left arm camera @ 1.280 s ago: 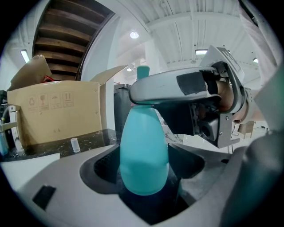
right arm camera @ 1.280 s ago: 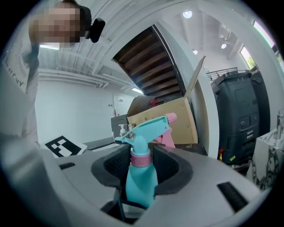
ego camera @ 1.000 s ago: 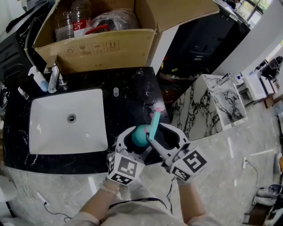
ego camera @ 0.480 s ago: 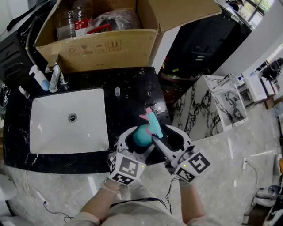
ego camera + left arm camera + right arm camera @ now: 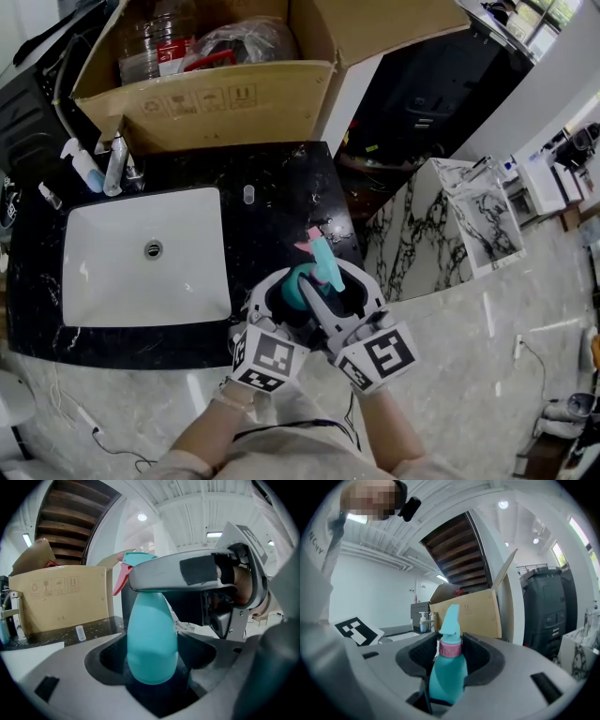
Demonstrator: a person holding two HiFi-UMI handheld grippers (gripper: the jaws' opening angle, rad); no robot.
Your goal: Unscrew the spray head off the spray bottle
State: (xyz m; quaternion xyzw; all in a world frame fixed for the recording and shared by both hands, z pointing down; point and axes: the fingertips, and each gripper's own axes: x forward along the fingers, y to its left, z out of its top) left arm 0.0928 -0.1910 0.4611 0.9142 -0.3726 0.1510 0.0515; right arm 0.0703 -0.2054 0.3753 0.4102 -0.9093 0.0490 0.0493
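A teal spray bottle [image 5: 296, 287] is held just above the black counter's front edge. My left gripper [image 5: 284, 292] is shut on its rounded body [image 5: 152, 639]. The teal spray head [image 5: 324, 261] with its pink trigger [image 5: 306, 246] points away from me. My right gripper [image 5: 330, 289] reaches in from the right, and its jaws flank the pink collar [image 5: 451, 648] under the spray head [image 5: 451, 620]. They have just been closing, and their pads sit against the collar. One right finger [image 5: 187, 573] crosses the top of the bottle in the left gripper view.
A white sink [image 5: 145, 253] is set in the black countertop [image 5: 281, 178], with a faucet [image 5: 117, 159] and a pump bottle [image 5: 82, 167] behind it. A small clear vial [image 5: 247, 194] stands on the counter. An open cardboard box [image 5: 216, 103] is at the back, and marble slabs [image 5: 441, 225] are to the right.
The right gripper has swung to the left, closer to the left one. The spray head has turned, so its pink trigger now points left. The left gripper has stayed put.
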